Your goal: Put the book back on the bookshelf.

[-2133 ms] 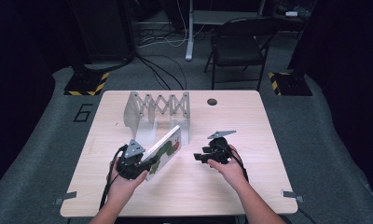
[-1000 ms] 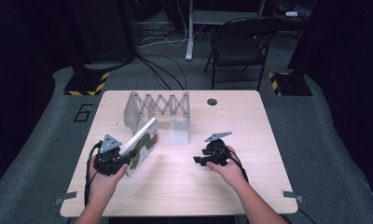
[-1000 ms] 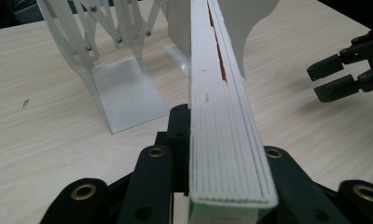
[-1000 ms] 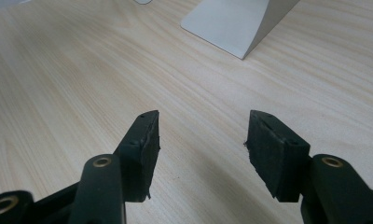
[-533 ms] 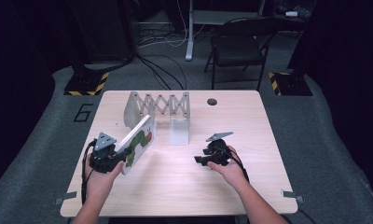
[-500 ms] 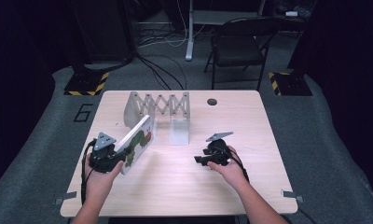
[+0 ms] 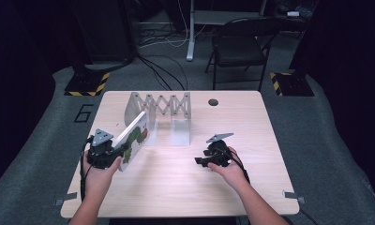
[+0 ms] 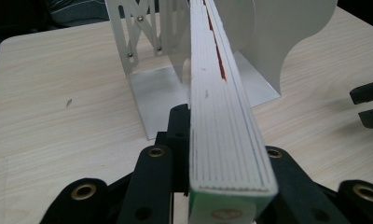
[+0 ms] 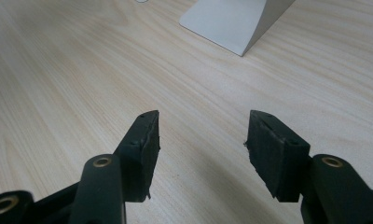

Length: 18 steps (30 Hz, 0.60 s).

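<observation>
now the left gripper (image 7: 102,151) has its fingers clamped on a thick white book (image 7: 133,139) at the left of the frame – tilted, just before the metal book rack (image 7: 160,107). right gripper (image 7: 213,158) rests on the surface (image 7: 176,187), fingers apart, empty.

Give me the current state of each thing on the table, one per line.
Board book: clamped on edge in the left gripper, its far end pointing at the bookend rack.
Expanding bookend rack: upright, stretched open, no book in it.
Right gripper: fingers apart, nothing between them, low over bare table.
</observation>
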Available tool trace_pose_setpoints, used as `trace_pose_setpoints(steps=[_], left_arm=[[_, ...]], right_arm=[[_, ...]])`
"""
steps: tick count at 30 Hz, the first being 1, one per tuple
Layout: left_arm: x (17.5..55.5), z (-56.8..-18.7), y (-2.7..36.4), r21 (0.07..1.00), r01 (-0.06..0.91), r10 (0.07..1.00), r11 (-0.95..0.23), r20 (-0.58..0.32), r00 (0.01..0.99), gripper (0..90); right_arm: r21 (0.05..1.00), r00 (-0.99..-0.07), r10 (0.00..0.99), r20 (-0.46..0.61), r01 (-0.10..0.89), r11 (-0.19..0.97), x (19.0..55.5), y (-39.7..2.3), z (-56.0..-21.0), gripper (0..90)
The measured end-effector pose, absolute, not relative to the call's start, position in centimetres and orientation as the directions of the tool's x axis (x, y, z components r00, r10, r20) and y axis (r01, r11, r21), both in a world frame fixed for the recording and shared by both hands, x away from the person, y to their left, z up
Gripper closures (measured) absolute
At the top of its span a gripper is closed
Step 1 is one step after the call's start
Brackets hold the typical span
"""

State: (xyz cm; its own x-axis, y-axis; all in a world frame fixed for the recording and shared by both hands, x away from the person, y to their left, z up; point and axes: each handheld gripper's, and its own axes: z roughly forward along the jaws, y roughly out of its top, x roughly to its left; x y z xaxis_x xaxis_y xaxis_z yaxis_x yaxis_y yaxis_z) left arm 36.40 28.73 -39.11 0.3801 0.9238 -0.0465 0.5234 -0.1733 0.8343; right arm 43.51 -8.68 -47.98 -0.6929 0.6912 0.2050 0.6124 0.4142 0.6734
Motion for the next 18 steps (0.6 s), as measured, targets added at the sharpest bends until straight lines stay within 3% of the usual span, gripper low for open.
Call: trace_pose_setpoints(steps=[18], left_arm=[[37.6, -39.2, 29.1, 0.838, 0.525, 0.94, -0.148, -0.045, 0.337, 75.7]], right_arm=[[0.669, -0.694, 0.692, 0.199, 0.612, 0.422, 43.5, -8.6, -48.0, 43.9]])
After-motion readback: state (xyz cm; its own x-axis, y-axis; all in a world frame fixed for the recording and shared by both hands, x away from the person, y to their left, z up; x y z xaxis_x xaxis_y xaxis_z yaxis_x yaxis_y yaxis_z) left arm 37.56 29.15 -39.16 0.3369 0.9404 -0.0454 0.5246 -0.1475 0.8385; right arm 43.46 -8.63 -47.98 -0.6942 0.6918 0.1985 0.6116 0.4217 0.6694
